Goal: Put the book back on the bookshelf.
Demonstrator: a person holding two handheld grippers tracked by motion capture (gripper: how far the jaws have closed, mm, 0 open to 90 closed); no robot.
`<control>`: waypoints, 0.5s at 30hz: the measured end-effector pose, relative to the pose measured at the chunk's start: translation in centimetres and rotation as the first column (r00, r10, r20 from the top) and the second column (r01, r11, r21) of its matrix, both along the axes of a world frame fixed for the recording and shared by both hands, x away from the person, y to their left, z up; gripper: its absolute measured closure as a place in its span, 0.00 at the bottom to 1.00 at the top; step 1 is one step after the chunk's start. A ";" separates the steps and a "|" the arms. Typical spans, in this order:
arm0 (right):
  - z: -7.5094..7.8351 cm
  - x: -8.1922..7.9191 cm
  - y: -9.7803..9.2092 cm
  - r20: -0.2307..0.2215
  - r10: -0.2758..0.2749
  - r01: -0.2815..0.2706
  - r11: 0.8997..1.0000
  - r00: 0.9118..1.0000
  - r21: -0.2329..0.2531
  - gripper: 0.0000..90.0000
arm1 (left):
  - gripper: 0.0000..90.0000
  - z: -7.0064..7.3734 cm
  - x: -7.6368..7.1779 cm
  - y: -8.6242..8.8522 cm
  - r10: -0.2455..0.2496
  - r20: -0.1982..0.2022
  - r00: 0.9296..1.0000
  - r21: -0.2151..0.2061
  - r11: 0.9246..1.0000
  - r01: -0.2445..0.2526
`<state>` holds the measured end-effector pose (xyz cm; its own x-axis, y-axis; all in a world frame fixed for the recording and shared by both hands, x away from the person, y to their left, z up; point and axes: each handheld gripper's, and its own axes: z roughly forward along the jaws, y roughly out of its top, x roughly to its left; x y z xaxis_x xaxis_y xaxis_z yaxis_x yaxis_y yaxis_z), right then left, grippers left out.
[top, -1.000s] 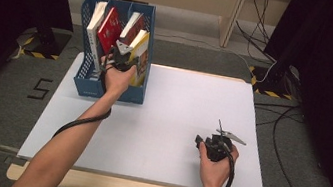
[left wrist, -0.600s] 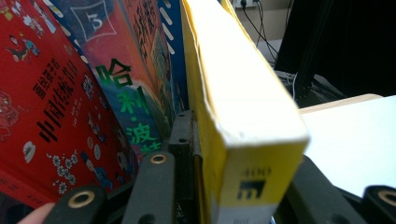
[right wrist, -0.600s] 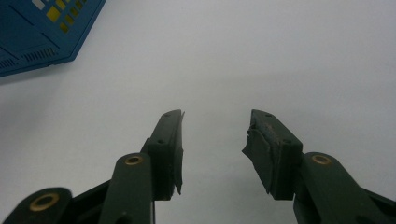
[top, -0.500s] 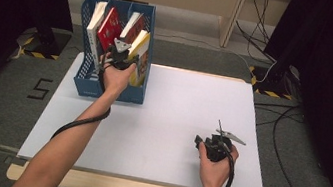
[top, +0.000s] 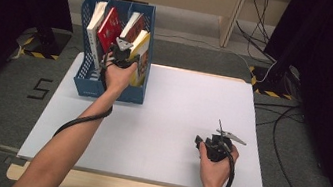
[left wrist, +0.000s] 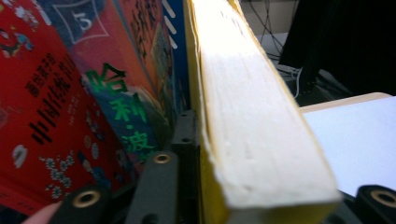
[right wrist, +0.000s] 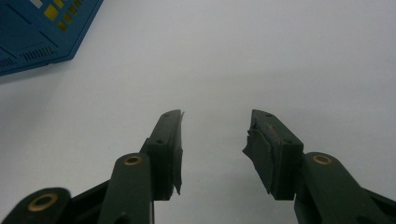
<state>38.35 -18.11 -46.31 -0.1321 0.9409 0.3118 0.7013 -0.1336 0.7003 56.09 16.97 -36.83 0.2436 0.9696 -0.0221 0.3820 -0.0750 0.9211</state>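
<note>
In the left gripper view the yellow book [left wrist: 261,140] is cut off by the bottom edge and hides the inner face of one jaw. The red book's [left wrist: 42,116] cover runs past the left edge, its small print blurred.

red book [top: 110,28] and white book [top: 96,16] lean upright; cables [top: 261,10] trail on the floor.

Two bare forearms, no sleeves, are showing in the high view. Each hand is gripping a black tool w/ a thick black cable looping back. Left gripper [top: 121,52] & right gripper [right wrist: 215,154] are showing matte black jaws w/ brass-coloured rivets; the right pads [right wrist: 259,154] are looking ragged. Grey three-cornered plates are sitting on top.
</note>
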 end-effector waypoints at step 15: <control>-0.2 0.2 -0.1 0.001 0.006 -0.006 1.000 1.000 -0.005 0.61 | 0.84 0.4 0.6 -0.3 0.035 0.037 0.999 -0.023 0.999 -0.034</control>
